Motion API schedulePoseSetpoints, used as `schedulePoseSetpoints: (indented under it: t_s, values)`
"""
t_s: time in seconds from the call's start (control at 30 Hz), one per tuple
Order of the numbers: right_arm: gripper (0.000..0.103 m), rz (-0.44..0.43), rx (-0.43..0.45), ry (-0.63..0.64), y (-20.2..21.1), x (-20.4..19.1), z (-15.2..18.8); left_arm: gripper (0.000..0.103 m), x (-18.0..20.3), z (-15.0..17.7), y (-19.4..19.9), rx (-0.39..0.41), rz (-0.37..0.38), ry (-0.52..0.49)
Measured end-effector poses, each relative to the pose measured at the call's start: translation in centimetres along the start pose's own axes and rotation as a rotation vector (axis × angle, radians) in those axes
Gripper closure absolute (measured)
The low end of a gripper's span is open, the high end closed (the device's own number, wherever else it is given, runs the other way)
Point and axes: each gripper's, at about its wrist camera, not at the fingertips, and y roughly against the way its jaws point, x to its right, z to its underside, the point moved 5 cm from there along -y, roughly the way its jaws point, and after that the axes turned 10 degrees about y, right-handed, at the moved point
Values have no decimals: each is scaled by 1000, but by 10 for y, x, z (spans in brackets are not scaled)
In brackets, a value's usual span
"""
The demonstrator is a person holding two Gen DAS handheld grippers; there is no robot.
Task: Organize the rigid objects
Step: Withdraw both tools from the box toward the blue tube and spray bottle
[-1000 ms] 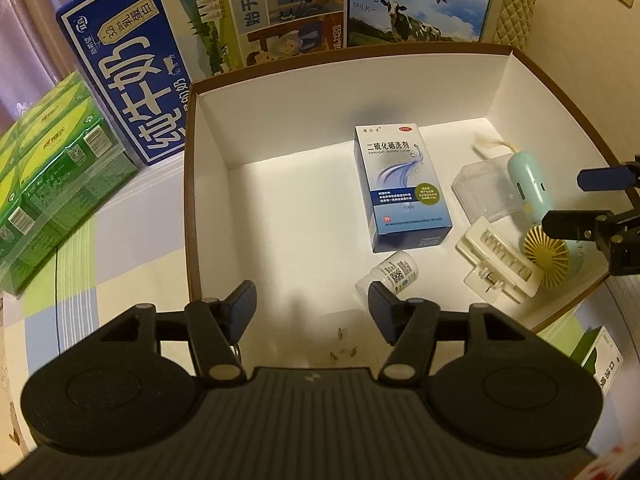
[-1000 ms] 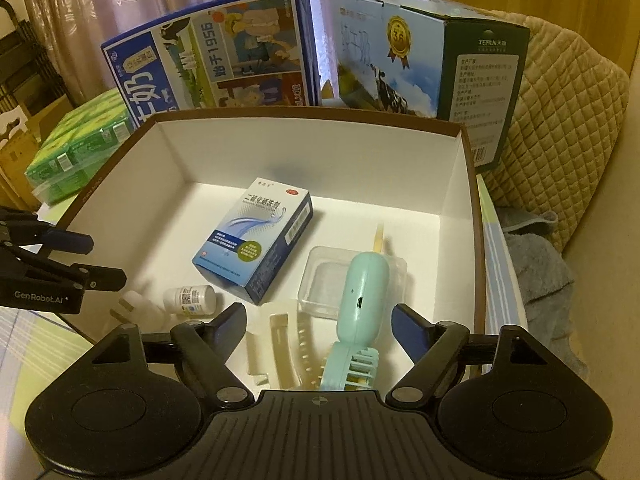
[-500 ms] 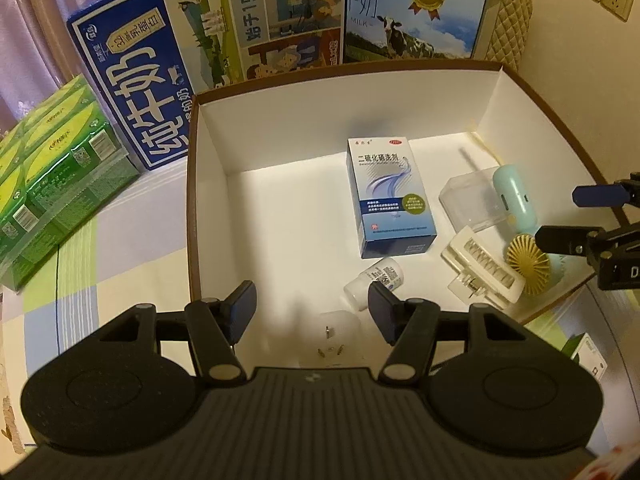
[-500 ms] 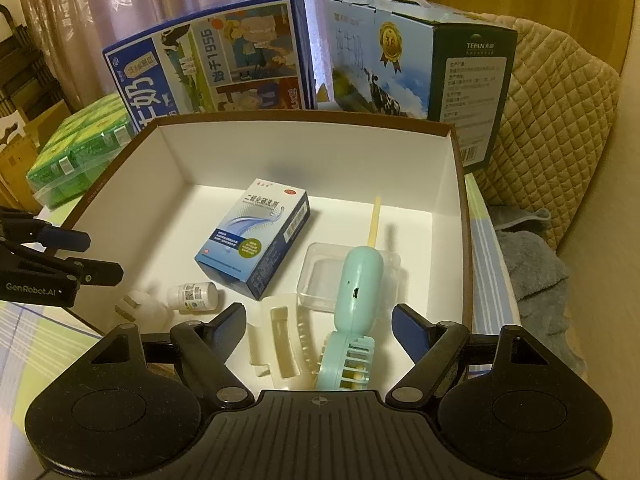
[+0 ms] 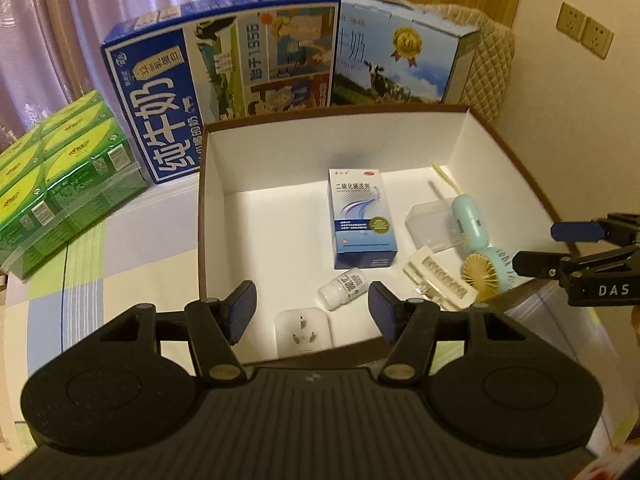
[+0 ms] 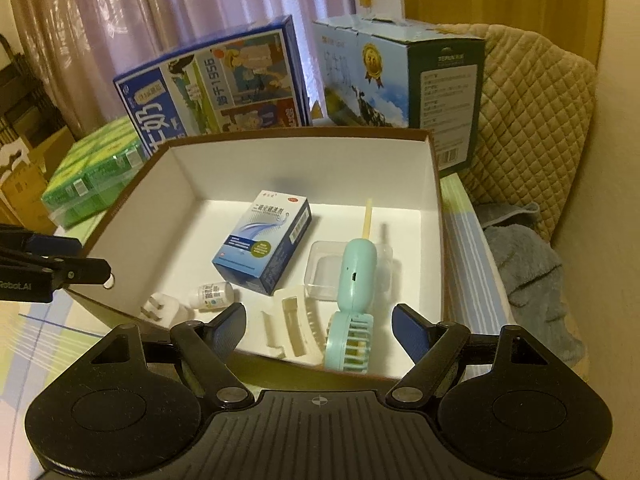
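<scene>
A brown-rimmed white box (image 5: 202, 216) (image 6: 436, 216) holds a blue medicine box (image 5: 362, 218) (image 6: 266, 242), a small white bottle (image 5: 344, 285) (image 6: 211, 295), a white plug adapter (image 5: 303, 331) (image 6: 162, 309), a cream hair clip (image 5: 440, 280) (image 6: 296, 330), a mint hand fan (image 5: 480, 256) (image 6: 356, 292) and a clear plastic case (image 5: 430, 220) (image 6: 326, 270). My left gripper (image 5: 312, 310) is open and empty at the box's near edge, above the adapter. My right gripper (image 6: 318, 326) is open and empty at the box's right edge, over the fan and clip.
Two milk cartons (image 5: 224, 92) (image 5: 400, 64) stand behind the box. A green pack (image 5: 60, 184) lies at the left on the checked cloth. A quilted chair back (image 6: 532, 128) and a grey towel (image 6: 528, 272) are to the right of the box.
Both grippers have pulled back and up from the box, staying open. The plug adapter now shows fully at the near edge; the box's contents have not moved.
</scene>
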Motion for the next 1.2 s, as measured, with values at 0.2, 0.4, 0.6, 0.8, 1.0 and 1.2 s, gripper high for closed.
schedulePoseSetpoints:
  t_s: [0.2,0.4,0.6,0.8,1.0,1.2]
  values:
    - [26,-12,39,-28,24,-5,7,45,1,9,27,33,20,26]
    - [26,-13,59,-45,46,-12,20,45,-5,27,51,43,29,69]
    - [26,-28,49,-60,61,-22,42,45,-12,59,69,27,26,100]
    - [26,-43,20,-73,68,-33,65,45,-17,95,75,-20,22,117]
    - [26,-60,-22,-96,70,-44,91,45,-18,128,74,-73,35,146]
    - [26,-76,-69,-104,67,-55,112,45,-16,155,70,-124,36,156]
